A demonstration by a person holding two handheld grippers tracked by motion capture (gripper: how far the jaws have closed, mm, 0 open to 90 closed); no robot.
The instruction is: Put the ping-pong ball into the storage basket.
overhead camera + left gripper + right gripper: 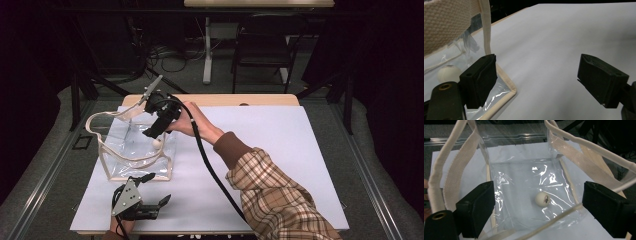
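Observation:
A clear plastic tote bag [135, 150] with cream webbing handles stands open on the left of the white sheet. A small white ball [158, 142] lies on the bag's floor. My right gripper [152, 131] hangs over the bag's mouth and points down into it. In the right gripper view its jaws stand open [536, 212] with the ball [542, 199] well below them and nothing between them. My left gripper [156, 188] rests near the table's front edge, open and empty. In the left gripper view [536, 80] one jaw sits beside the bag's bottom corner [506, 87], with the ball [447, 72] behind the plastic.
A white sheet [280, 150] covers most of the wooden table. The person's plaid sleeve [280, 195] crosses from the bottom right, and the right gripper's black cable [210, 170] trails over the sheet. A black chair [262, 45] stands beyond the table's far edge.

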